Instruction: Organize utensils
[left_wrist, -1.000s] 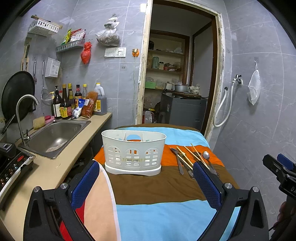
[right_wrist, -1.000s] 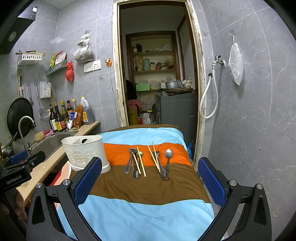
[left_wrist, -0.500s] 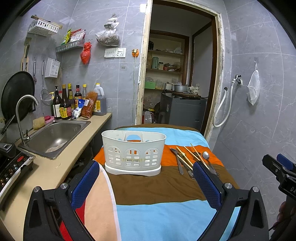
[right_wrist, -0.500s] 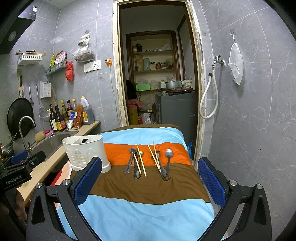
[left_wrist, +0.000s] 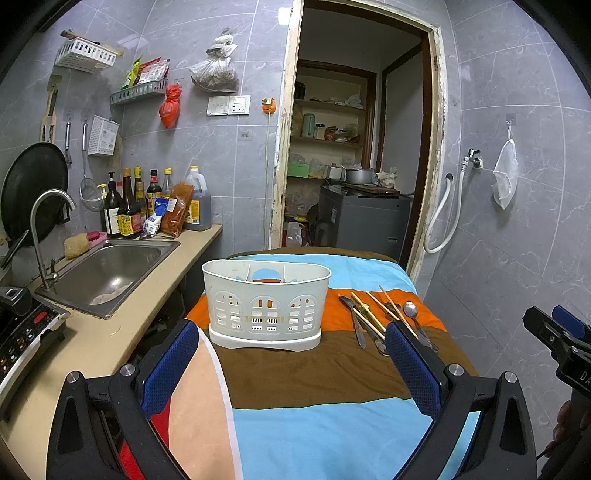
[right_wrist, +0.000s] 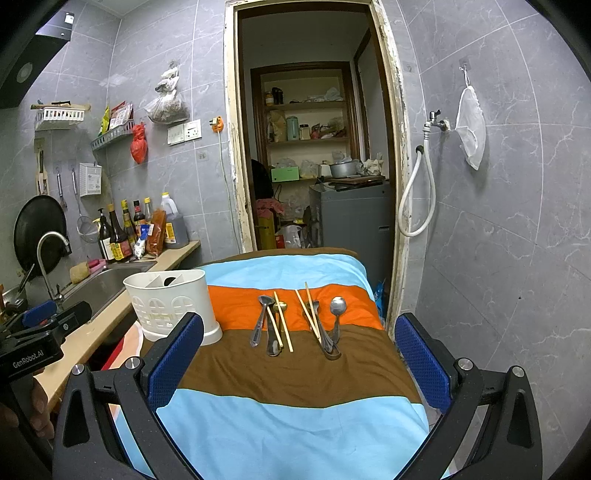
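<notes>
both tongs, left (left_wrist: 288, 365) and right (right_wrist: 299, 358), gape wide and empty short of the white caddy (left_wrist: 266, 302); spoons and chopsticks (right_wrist: 295, 321) lie right of it (loose, reachable) on the table's striped cloth (right_wrist: 295, 373).

You face grey tiled walls (right_wrist: 498, 221), an open doorway (right_wrist: 314, 147) to pantry shelves (right_wrist: 306, 107), the counter (left_wrist: 92, 343) at left.

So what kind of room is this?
Most likely a small home kitchen: a steel sink with a curved tap, dark sauce bottles on the counter, and a round black pan on the wall.
</notes>
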